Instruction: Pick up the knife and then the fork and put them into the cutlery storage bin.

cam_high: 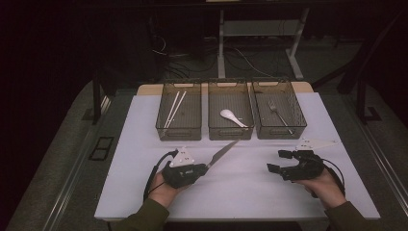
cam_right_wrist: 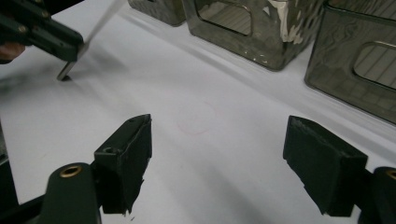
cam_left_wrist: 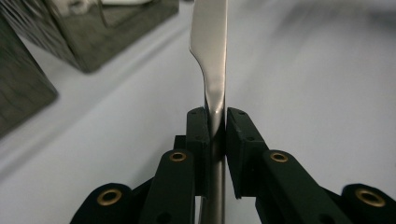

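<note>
Left gripper point(cam_high: 208, 166) clamped tight on a knife point(cam_high: 222, 154) handle near the table's point(cam_high: 240, 192) front edge, blade up off the surface, angled toward the middle bin point(cam_high: 230, 109) with the spoon point(cam_high: 232, 117). Right gripper point(cam_high: 275, 161) parked by the front right corner, jaws wide apart, gripping nothing. Chopsticks point(cam_high: 173, 109) in left bin point(cam_high: 179, 110), fork point(cam_high: 280, 113) in right bin point(cam_high: 279, 109)

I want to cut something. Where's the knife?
The knife is clamped in the left gripper, its blade pointing toward the middle basket.
</note>
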